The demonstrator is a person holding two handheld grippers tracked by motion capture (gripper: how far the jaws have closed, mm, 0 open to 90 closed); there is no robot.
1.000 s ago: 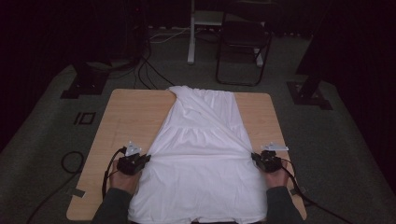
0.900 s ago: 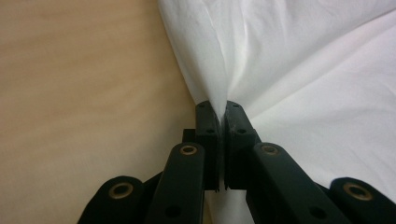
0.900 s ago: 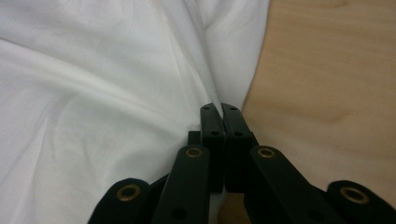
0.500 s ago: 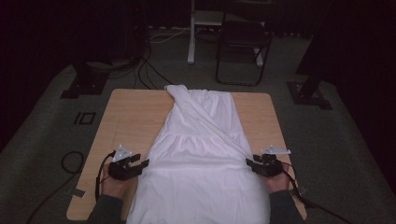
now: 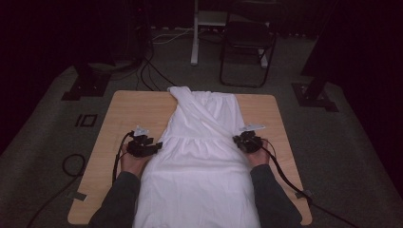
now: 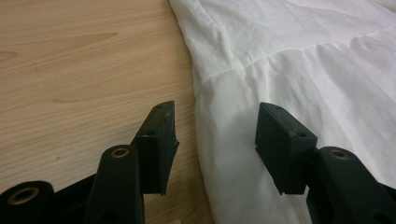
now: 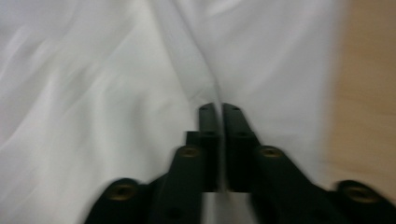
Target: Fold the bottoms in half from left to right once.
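- The left gripper point(image 6: 212, 140) stands parted astride the white dress's point(image 5: 199, 161) seam edge; its jaws have just been opening.
- The right gripper point(image 7: 219, 112) is clenched, seemingly pinching a fold.
- Spread along the table point(image 5: 128, 109), the dress looks light and limp; best gripped at the side seams.

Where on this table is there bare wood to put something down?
Bare wood lies on the table left of the white dress, from the far edge to the left tool. A narrower strip runs along the right edge, beyond the right tool. The middle is crowded: the dress covers it from far edge to near edge, with both tools at its sides.
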